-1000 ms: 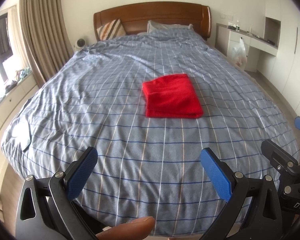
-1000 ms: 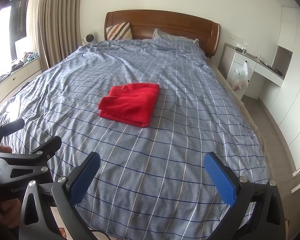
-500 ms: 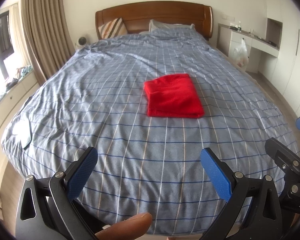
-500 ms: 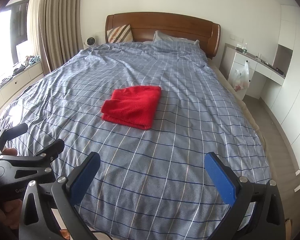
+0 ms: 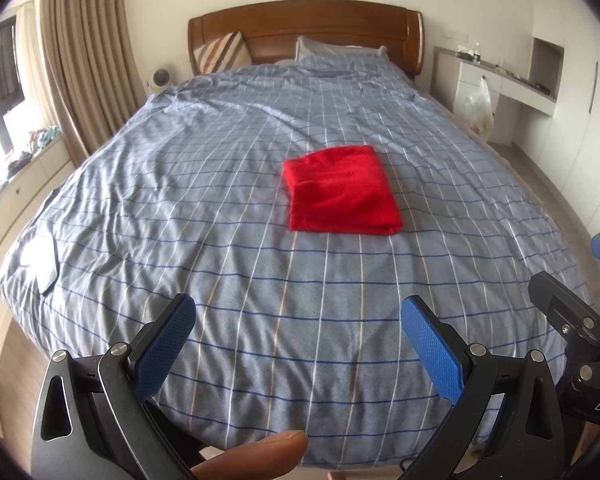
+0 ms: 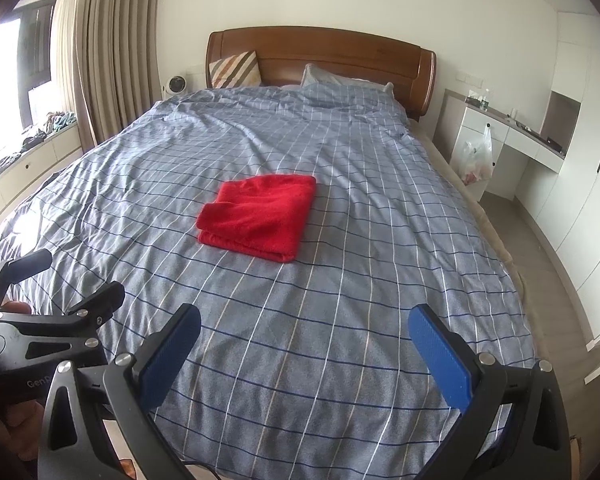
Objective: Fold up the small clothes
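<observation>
Cloth first: I see the red folded garment (image 5: pixel 342 190) lying flat on the blue checked bedspread (image 5: pixel 180 200), a little right of centre in the left wrist frame and just left of centre in the right wrist frame (image 6: pixel 260 216). My left tool (image 5: pixel 298 346) sits low at the bottom of its frame above the foot of the bed, spread wide and holding nothing, with a fingertip (image 5: pixel 256 454) showing beneath it. My right tool (image 6: pixel 304 354) is likewise wide apart and empty, well short of the garment.
</observation>
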`<state>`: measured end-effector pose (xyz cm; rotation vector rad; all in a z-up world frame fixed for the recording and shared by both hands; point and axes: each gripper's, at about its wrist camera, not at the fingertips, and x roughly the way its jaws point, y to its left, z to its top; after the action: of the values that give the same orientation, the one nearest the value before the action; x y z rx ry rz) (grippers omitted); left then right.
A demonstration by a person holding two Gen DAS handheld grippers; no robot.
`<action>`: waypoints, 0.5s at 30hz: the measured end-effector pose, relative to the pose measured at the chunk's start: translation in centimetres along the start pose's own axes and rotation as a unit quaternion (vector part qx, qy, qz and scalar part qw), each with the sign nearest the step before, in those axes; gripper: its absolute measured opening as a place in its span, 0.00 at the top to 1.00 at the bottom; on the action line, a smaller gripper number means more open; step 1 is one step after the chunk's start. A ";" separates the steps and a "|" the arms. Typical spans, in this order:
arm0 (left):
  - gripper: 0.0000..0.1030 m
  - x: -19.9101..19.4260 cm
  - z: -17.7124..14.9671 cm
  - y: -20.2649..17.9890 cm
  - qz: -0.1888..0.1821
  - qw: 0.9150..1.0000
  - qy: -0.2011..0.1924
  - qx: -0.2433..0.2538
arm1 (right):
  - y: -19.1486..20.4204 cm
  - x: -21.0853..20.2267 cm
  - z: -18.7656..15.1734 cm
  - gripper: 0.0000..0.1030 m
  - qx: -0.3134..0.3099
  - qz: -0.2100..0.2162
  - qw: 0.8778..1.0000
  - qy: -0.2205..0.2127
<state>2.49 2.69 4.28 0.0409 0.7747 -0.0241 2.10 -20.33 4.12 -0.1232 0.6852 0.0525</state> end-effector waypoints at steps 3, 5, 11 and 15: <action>0.00 0.0 0.0 -0.1 0.001 1.000 0.000 0.003 | -0.1 -0.1 0.0 0.01 0.000 -0.007 1.000 0.000; 0.00 0.0 0.0 -0.1 0.000 1.000 0.000 0.004 | -0.3 -0.1 0.0 0.01 -0.002 -0.013 1.000 -0.001; 0.00 0.0 0.0 -0.6 -0.002 1.000 0.003 0.009 | -0.8 -0.4 0.0 0.01 -0.001 -0.029 1.000 -0.007; 0.00 0.0 0.0 -1.1 -0.003 1.000 0.005 0.013 | -1.0 -0.5 0.0 0.01 -0.001 -0.037 0.999 -0.009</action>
<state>2.48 1.59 4.26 0.0630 0.7840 -0.0401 1.78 -21.33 4.54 -0.1503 0.6625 -0.0159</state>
